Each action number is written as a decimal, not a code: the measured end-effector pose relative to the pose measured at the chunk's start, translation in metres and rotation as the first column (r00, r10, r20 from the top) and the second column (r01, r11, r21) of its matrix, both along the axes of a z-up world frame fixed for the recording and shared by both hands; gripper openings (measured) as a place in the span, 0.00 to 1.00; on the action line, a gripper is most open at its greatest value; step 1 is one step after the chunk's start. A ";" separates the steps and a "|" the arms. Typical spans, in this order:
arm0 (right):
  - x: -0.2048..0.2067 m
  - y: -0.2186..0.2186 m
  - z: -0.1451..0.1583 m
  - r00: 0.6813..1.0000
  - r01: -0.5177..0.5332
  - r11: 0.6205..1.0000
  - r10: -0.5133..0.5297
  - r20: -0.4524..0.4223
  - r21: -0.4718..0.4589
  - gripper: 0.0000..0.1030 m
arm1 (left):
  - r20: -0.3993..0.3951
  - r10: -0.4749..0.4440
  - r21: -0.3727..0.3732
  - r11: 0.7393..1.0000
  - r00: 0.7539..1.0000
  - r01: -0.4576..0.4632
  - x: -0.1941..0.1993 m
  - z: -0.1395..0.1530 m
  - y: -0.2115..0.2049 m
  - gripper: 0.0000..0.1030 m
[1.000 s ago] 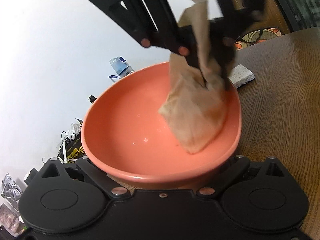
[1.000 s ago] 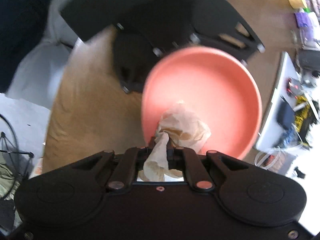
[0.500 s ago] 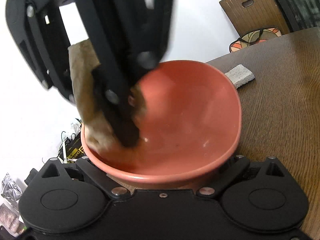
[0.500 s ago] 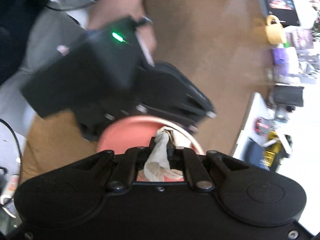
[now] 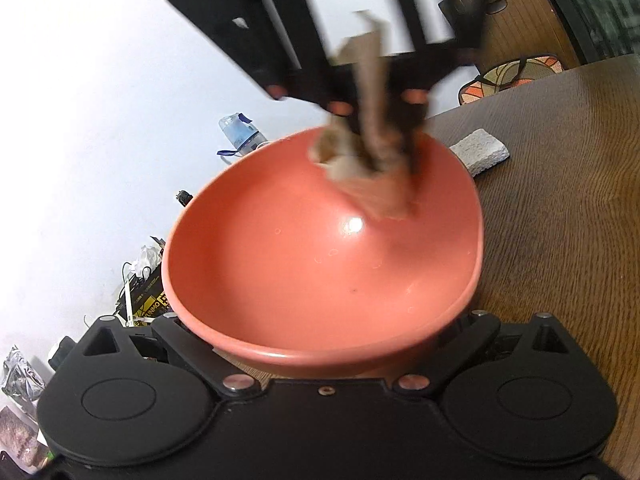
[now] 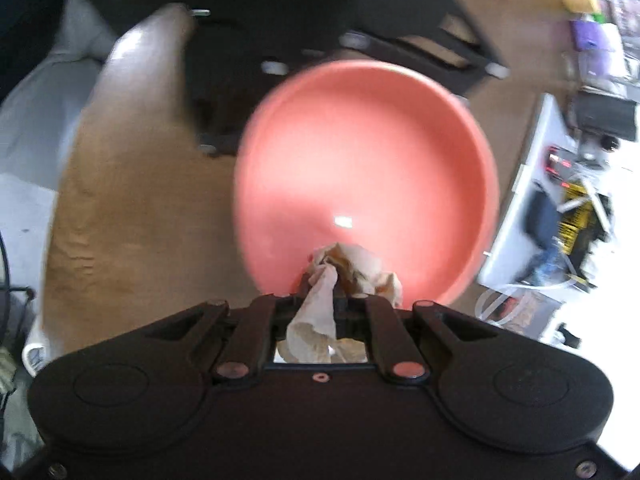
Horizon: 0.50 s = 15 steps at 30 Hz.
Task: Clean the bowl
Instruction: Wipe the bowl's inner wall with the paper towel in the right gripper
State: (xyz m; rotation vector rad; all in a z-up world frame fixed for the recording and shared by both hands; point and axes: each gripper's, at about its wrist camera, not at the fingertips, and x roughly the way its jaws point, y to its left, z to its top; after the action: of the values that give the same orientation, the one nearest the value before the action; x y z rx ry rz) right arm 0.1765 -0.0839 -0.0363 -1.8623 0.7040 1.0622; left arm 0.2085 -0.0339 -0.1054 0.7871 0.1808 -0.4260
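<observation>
A salmon-red bowl (image 5: 320,264) is held tilted above a wooden table, its near rim clamped in my left gripper (image 5: 320,360), which is shut on it. My right gripper (image 5: 380,152) is shut on a crumpled brown paper towel (image 5: 372,176) and presses it against the bowl's far inner wall. In the right wrist view the towel (image 6: 344,276) sits at the bowl's (image 6: 368,168) near rim, bunched between the shut fingers of the right gripper (image 6: 336,292). The left gripper shows behind the bowl, blurred. Small droplets dot the bowl's inside.
A grey-white sponge block (image 5: 480,156) lies on the brown wooden table (image 5: 568,200) beyond the bowl. A chair with a patterned cushion (image 5: 508,80) stands behind the table. A water bottle (image 5: 240,136) and clutter are at the left.
My right gripper has swept the towel from the bowl's left inner wall to its far upper wall. The bowl stays held in the left gripper.
</observation>
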 end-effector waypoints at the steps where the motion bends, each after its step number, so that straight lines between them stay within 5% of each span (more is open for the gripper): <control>1: -0.005 0.002 -0.001 1.000 -0.003 1.000 0.003 -0.026 0.007 0.07 | 0.000 0.000 0.000 1.000 1.000 0.000 0.002 0.000 -0.001 0.95; 5: -0.024 0.016 0.002 0.995 -0.073 0.994 0.078 -0.064 0.077 0.07 | -0.001 0.000 0.000 1.000 1.000 0.000 0.005 -0.001 -0.003 0.95; 11: -0.036 0.041 0.006 0.968 -0.247 0.959 0.238 0.077 0.137 0.07 | 0.000 0.000 0.000 1.000 1.000 0.000 0.000 -0.003 -0.005 0.95; 15: -0.023 0.046 0.014 0.964 -0.242 0.960 0.221 0.147 0.142 0.07 | -0.002 0.000 0.000 1.000 1.000 0.000 -0.003 -0.003 -0.007 0.95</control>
State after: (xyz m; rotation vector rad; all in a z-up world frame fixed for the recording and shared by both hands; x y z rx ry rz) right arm 0.1540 -0.0381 -0.0223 -1.8871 0.3199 1.0981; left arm 0.2057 -0.0405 -0.1088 0.7863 0.1823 -0.4264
